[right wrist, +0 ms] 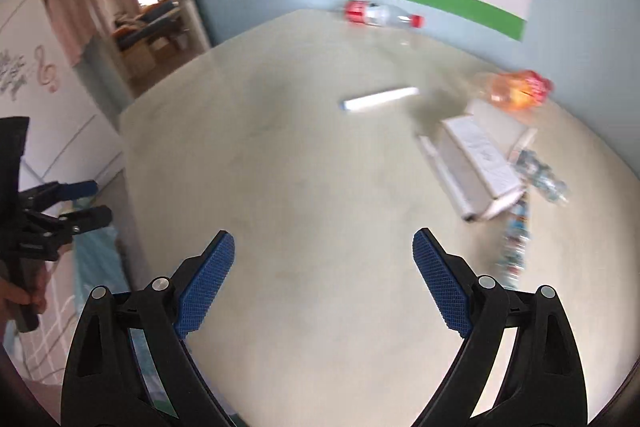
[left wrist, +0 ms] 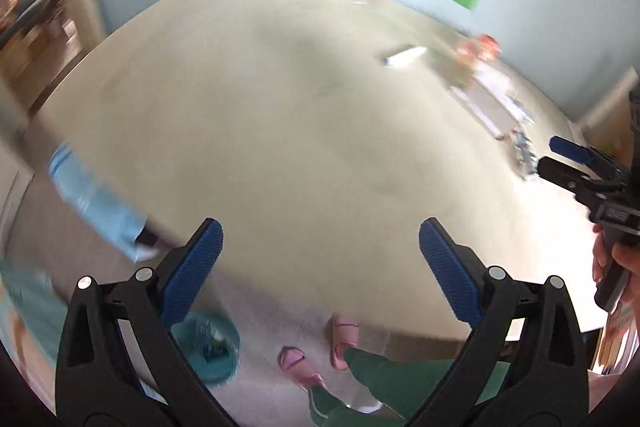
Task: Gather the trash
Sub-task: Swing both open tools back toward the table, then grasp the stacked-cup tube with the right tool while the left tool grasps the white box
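Left tongs (left wrist: 320,259): held apart and empty above the near edge of the tabletop (left wrist: 280,131), apparently so a grasp can be started.
Right tongs (right wrist: 324,267): spread wide, nothing between the pads, aimed toward the litter.
Clear bottle, red label (right wrist: 380,14): lying on its side at the far edge, by the wall.
White tube (right wrist: 380,99): lying flat, mid-tabletop, apart from the rest.
Orange wrapper (right wrist: 516,91): far right, just beyond the white carton (right wrist: 476,163).
Printed wrappers (right wrist: 540,175): beside the carton, right.
Teal bin (left wrist: 212,347): on the floor below the near edge, judged the likely drop point.
Trash status: all uncollected, judged.
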A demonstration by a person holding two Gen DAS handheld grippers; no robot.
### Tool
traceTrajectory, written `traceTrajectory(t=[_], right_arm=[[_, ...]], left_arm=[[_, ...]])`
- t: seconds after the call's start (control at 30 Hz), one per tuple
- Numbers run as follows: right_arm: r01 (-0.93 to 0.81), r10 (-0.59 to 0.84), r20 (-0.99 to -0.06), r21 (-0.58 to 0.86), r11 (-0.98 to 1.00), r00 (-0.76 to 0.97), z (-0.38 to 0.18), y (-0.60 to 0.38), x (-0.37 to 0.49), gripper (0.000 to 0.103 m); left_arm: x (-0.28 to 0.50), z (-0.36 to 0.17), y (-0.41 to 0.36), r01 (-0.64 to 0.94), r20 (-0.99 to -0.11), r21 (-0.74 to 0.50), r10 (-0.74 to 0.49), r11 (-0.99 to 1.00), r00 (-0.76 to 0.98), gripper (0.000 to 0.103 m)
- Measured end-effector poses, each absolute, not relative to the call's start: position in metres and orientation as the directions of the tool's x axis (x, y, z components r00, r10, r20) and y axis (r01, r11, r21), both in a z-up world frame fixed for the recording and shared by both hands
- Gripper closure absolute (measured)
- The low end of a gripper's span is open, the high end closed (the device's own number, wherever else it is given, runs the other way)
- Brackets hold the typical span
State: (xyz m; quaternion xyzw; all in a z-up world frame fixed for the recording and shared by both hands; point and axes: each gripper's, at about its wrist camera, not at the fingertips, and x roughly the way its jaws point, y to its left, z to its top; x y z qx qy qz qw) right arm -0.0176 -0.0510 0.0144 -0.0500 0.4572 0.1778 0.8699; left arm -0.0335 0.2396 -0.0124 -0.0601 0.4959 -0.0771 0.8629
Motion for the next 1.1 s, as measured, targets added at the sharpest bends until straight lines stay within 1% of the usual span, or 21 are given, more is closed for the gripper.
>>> traceTrajectory(t=[0.1,0.23,0.33,0.43,0.57,0.6,0.7,0.83,0.9,1.0,1.1], right_arm=[[-0.216,0.141,-0.834,0.027,0.976,0.533,0.003,-0.104,-0.011,0.013],[-0.116,0.073,-0.852,0.014,0.993,0.518,-0.013,-0.137,-0.009,0.013],[-0.061,0.06,-0.861,0.034,0.998,0.506,-0.023,-0.161,-0.002,0.013],[-0.047,0.063,-0.871,0.045,0.998,0.487,-0.033,-0.168,0.011,0.013],[-0.072,0.069,-0.882,0.04,0.997,0.466,-0.046,-0.168,0.023,0.015],[-0.083,0.075,-0.885,0.041,0.996,0.459,-0.05,-0.168,0.026,0.018],[-0.111,0.085,-0.895,0.04,0.993,0.439,-0.06,-0.17,0.035,0.032],[-0.131,0.092,-0.902,0.04,0.991,0.422,-0.069,-0.18,0.041,0.041],[-0.134,0.094,-0.902,0.04,0.99,0.422,-0.071,-0.185,0.041,0.043],[-0.133,0.091,-0.902,0.038,0.99,0.421,-0.073,-0.196,0.041,0.05],[-0.142,0.073,-0.903,0.013,0.99,0.424,-0.074,-0.204,0.041,0.052]], left_arm=[[0.001,-0.011,0.193,0.206,-0.836,-0.164,-0.247,0.965,0.49,0.007],[0.047,-0.006,0.13,0.34,-0.835,-0.146,-0.3,0.929,0.462,0.007],[0.073,-0.005,0.093,0.406,-0.836,-0.144,-0.33,0.903,0.438,0.007],[0.091,-0.01,0.06,0.446,-0.849,-0.148,-0.345,0.883,0.401,0.007],[0.113,-0.019,0.026,0.435,-0.863,-0.193,-0.362,0.88,0.351,0.007],[0.117,-0.022,0.018,0.425,-0.868,-0.193,-0.356,0.884,0.346,0.007],[0.127,-0.03,0.002,0.365,-0.89,-0.194,-0.32,0.911,0.325,0.007],[0.145,-0.039,-0.013,0.275,-0.896,-0.246,-0.327,0.929,0.302,0.007],[0.151,-0.042,-0.021,0.24,-0.905,-0.225,-0.294,0.944,0.307,0.007],[0.161,-0.053,-0.03,0.193,-0.924,-0.215,-0.263,0.957,0.278,0.007],[0.165,-0.06,-0.039,0.182,-0.935,-0.175,-0.221,0.968,0.277,0.007]])
